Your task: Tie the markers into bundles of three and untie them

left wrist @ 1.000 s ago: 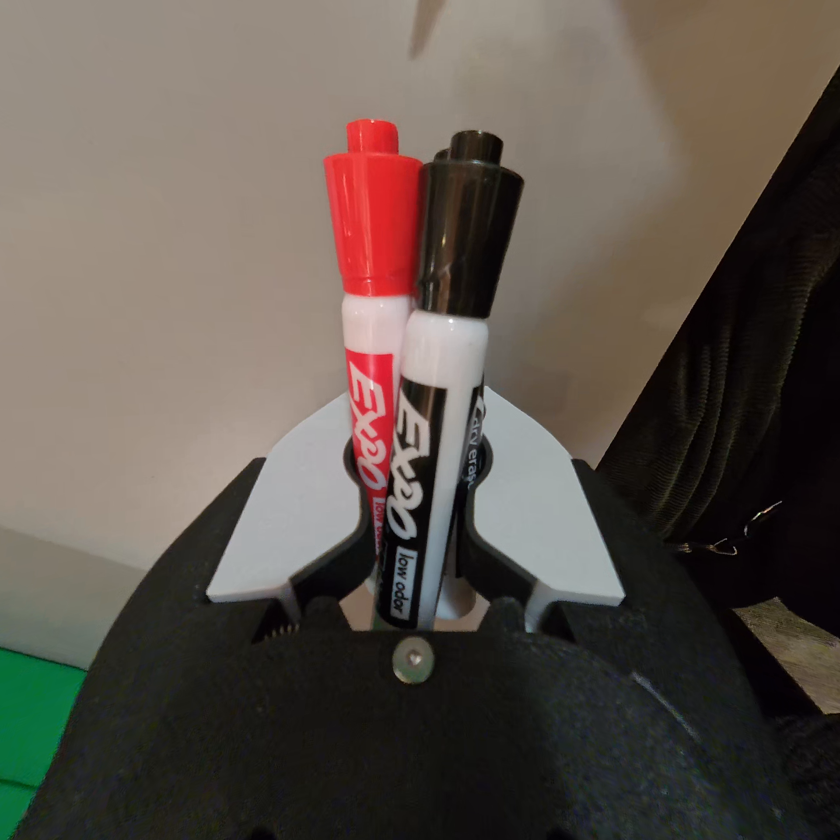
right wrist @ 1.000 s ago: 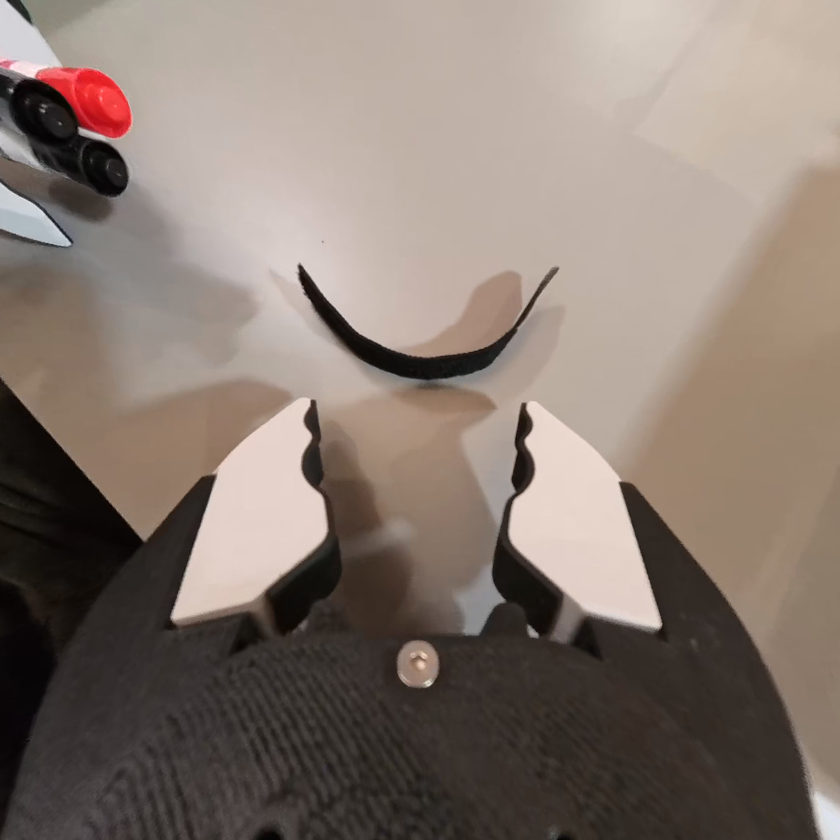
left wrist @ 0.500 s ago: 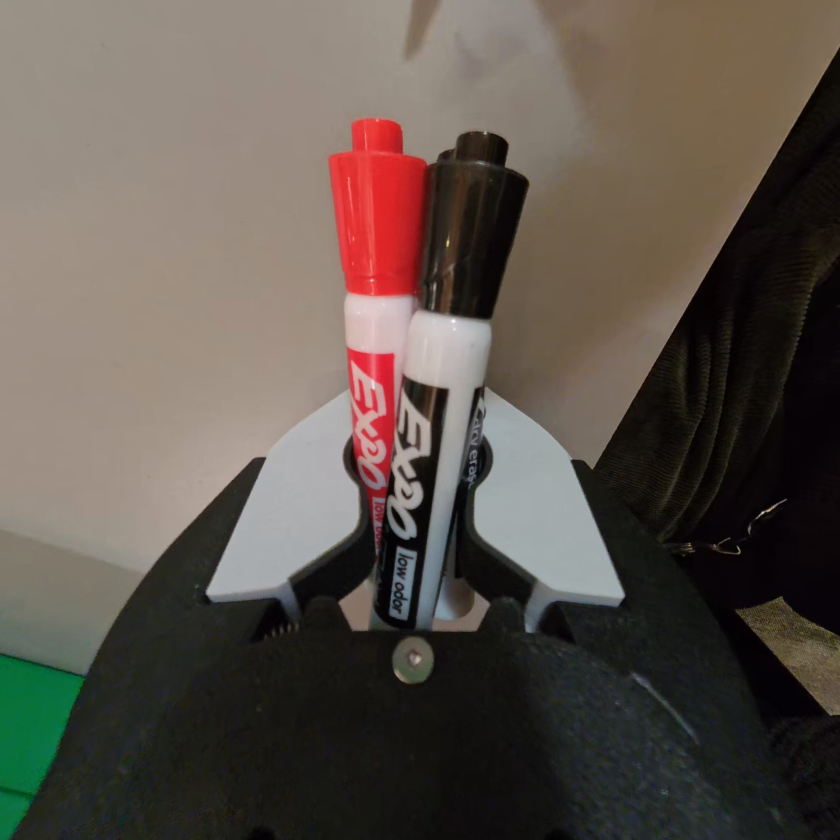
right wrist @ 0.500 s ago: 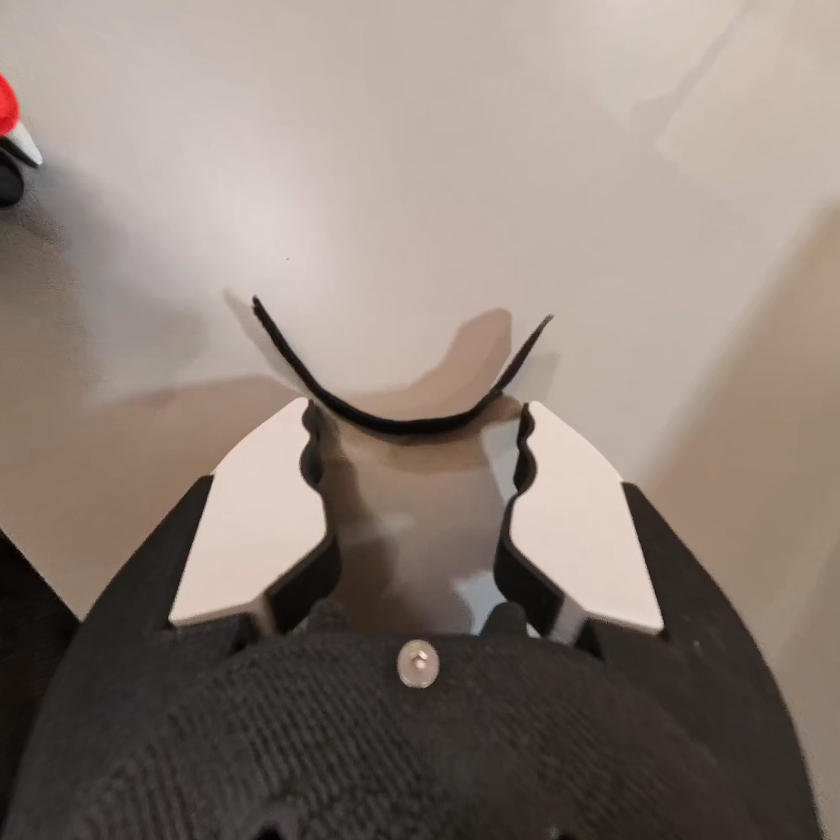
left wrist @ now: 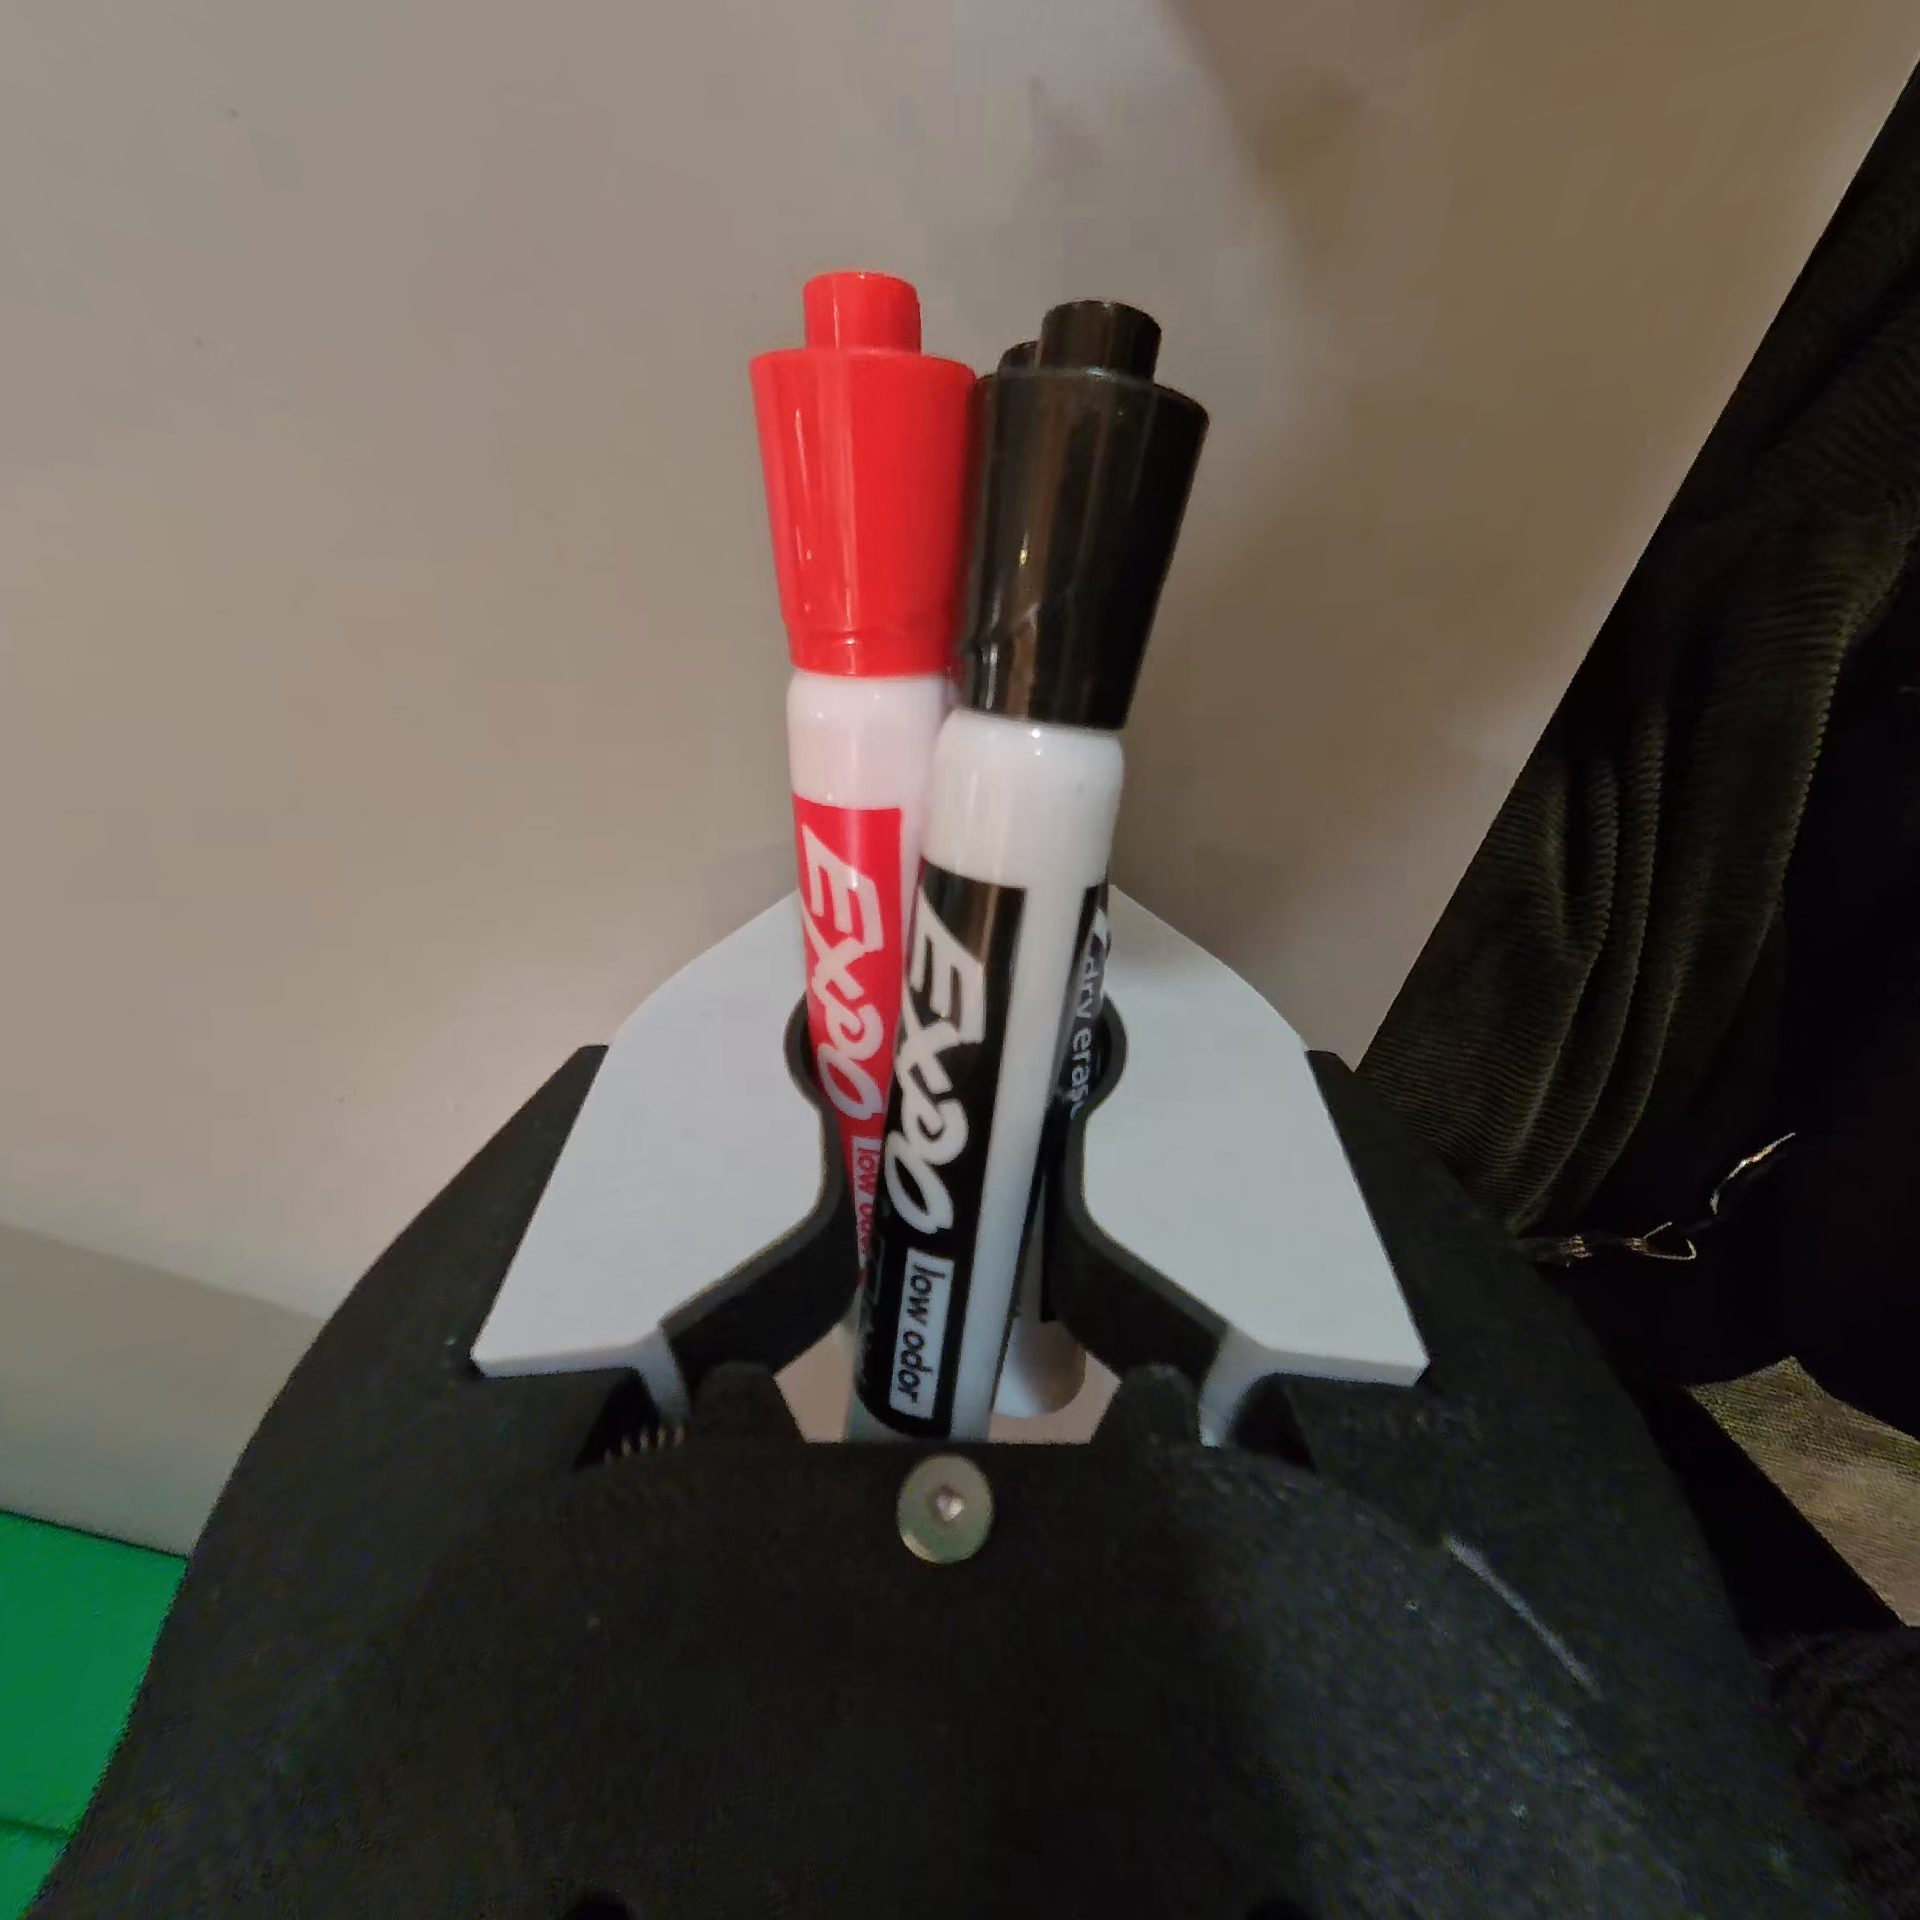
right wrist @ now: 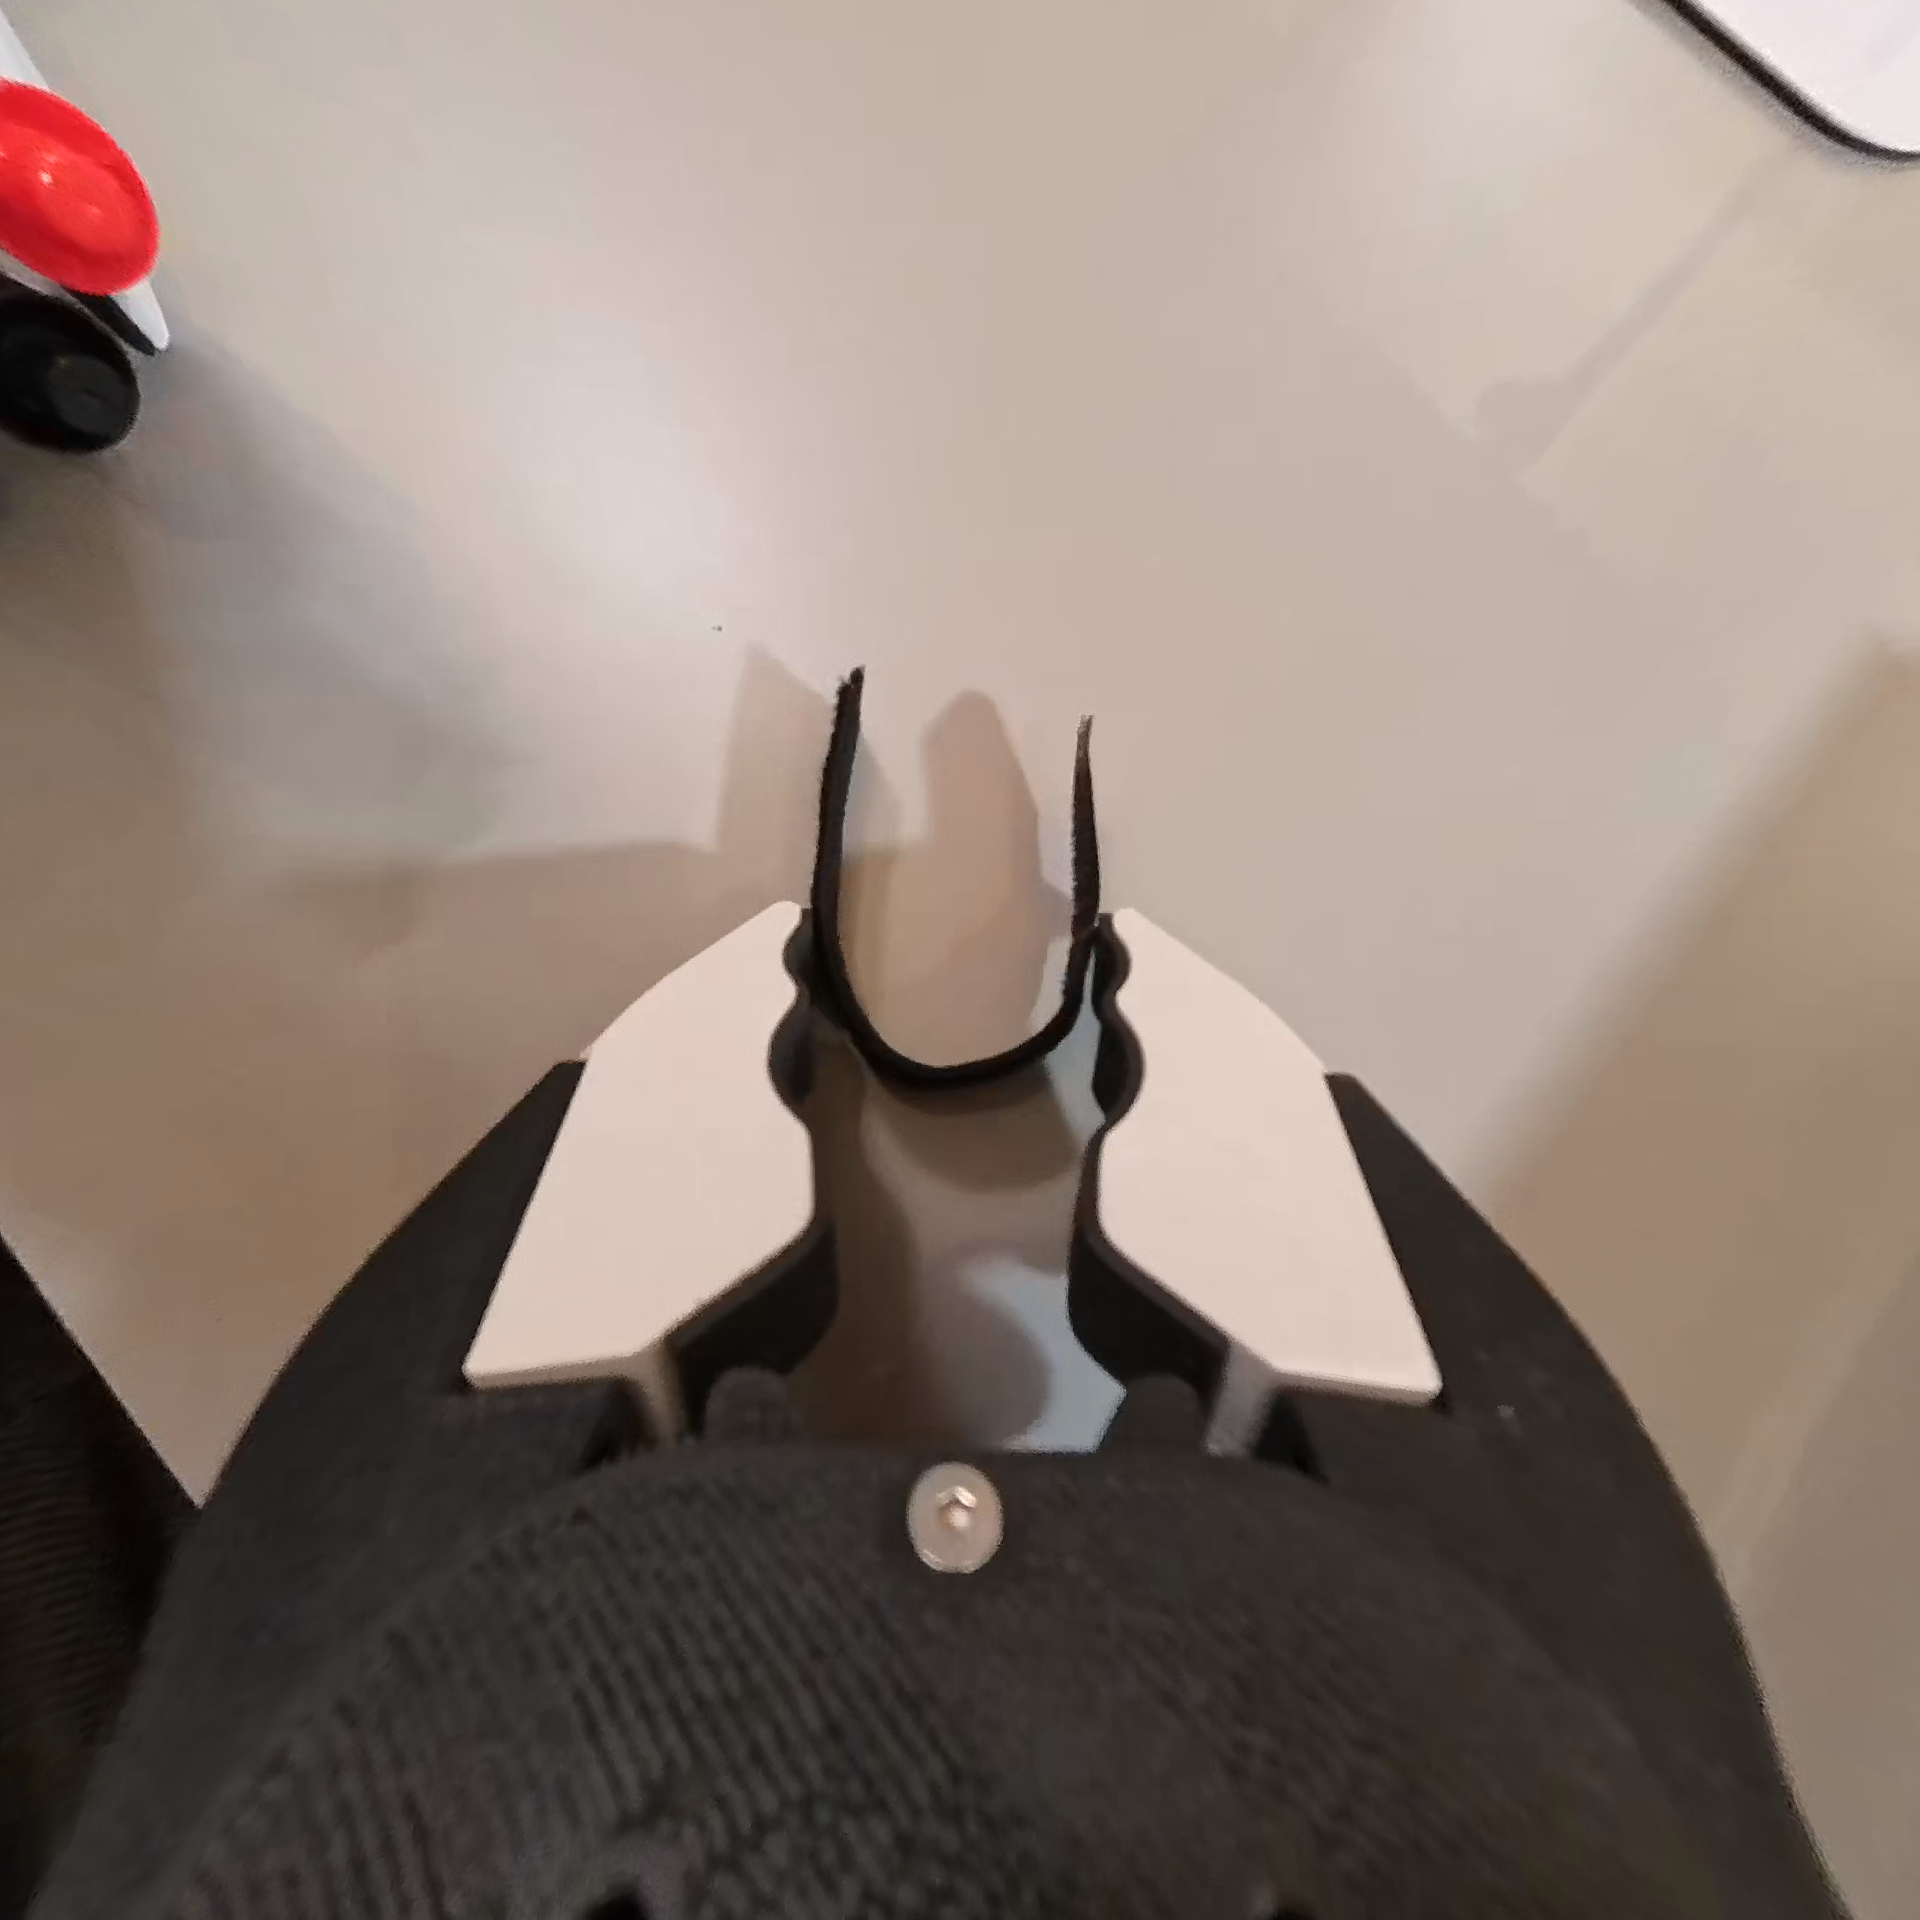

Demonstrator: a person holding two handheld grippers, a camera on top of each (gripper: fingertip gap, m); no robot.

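My left gripper (left wrist: 951,935) is shut on a bunch of markers that stand out ahead of it: a red-capped marker (left wrist: 862,520), a black-capped marker (left wrist: 1081,540) and a second black cap (left wrist: 1023,358) just behind them. Their caps also show at the left edge of the right wrist view: the red cap (right wrist: 68,223) and a black cap (right wrist: 78,390). My right gripper (right wrist: 956,925) is low over the table, its jaws half closed on a black strap (right wrist: 956,1065). The strap is squeezed into a U between the fingers, both ends pointing away from me.
The beige table (right wrist: 1039,364) fills the right wrist view. A white object with a dark edge (right wrist: 1849,62) sits at its far right corner. Dark cloth (left wrist: 1662,831) hangs to the right of the left gripper, and a green surface (left wrist: 62,1662) lies at lower left. One gripper's finger ends stand about 20 centimetres off the other's.
My right gripper moved forward onto the strap and narrowed its jaws, bending the strap from a shallow curve into a tight U. My left gripper still holds the markers, barely moved.
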